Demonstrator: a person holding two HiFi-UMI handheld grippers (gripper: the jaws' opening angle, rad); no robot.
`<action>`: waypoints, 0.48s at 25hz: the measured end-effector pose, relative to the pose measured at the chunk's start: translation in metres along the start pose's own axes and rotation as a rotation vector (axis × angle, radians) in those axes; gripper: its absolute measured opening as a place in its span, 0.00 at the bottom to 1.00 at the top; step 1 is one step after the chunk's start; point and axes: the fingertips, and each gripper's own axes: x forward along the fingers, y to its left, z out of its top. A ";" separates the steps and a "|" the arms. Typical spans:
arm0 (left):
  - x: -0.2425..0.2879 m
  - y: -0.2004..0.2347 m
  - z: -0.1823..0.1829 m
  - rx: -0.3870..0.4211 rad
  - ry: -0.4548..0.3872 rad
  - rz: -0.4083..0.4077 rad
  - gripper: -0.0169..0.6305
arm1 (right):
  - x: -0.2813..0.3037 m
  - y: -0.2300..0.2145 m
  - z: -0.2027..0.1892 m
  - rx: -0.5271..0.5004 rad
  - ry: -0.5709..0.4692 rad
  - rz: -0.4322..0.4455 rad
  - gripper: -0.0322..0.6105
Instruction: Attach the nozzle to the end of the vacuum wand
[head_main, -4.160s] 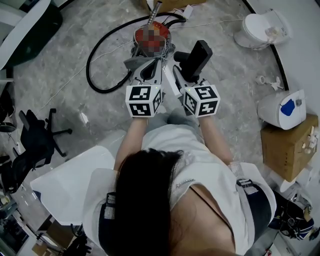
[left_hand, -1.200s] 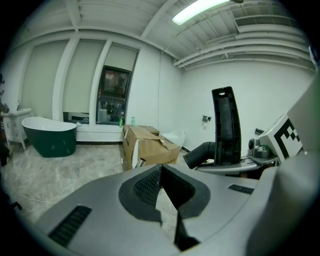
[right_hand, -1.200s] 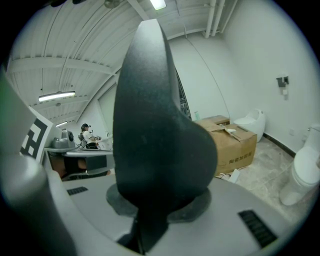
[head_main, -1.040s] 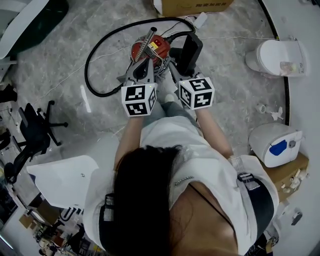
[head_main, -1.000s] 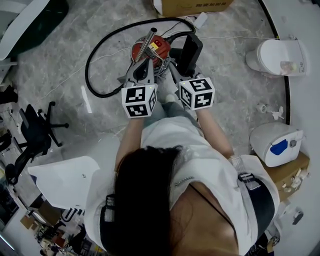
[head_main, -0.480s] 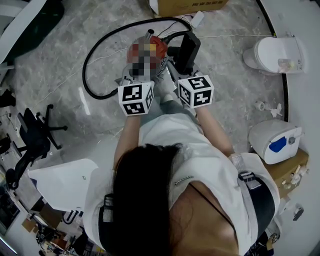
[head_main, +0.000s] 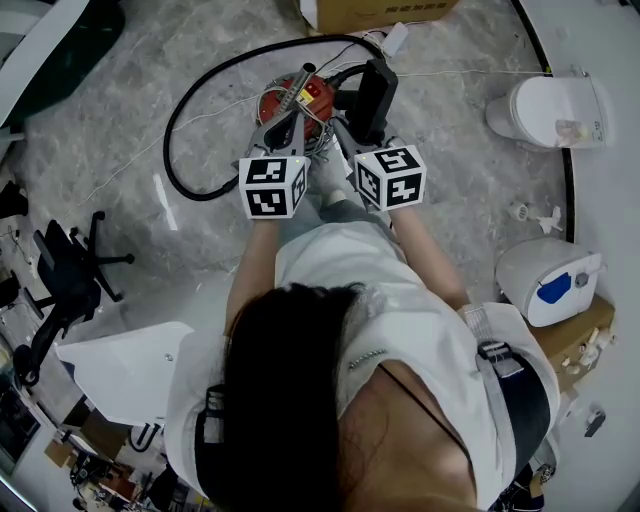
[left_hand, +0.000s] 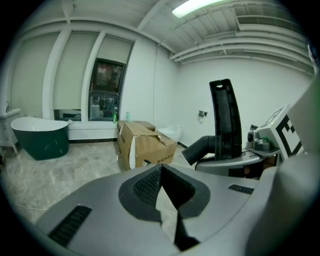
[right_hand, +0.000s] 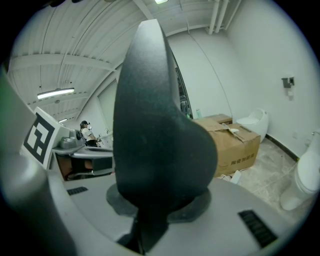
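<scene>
Long dark hair (head_main: 285, 400); white short-sleeved top (head_main: 400, 320); dark straps (head_main: 515, 395) at 4 and 8 o'clock. At 12 o'clock, left gripper (head_main: 283, 132) and right gripper (head_main: 352, 132): grey shells, black pads (left_hand: 145, 187), white cubes (head_main: 272, 186) with black square markers.

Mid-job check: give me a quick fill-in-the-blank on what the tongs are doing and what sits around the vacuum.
1. The right tongs are clamped on the black plastic nozzle, while the left tongs are ____ on nothing.
2. The black hose loops on the floor beside the ____ vacuum canister.
3. In the left gripper view, the brown cardboard box stands to the ____ of the nozzle.

Missing words: shut; red; left.
</scene>
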 end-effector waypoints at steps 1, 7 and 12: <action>0.003 0.003 -0.002 0.002 0.012 -0.003 0.03 | 0.003 0.000 0.000 0.000 0.004 -0.002 0.20; 0.012 0.021 -0.005 0.001 0.021 -0.009 0.03 | 0.021 -0.001 0.002 0.006 0.023 -0.023 0.20; 0.020 0.031 -0.002 0.017 0.024 -0.027 0.03 | 0.031 0.002 0.003 0.004 0.033 -0.038 0.20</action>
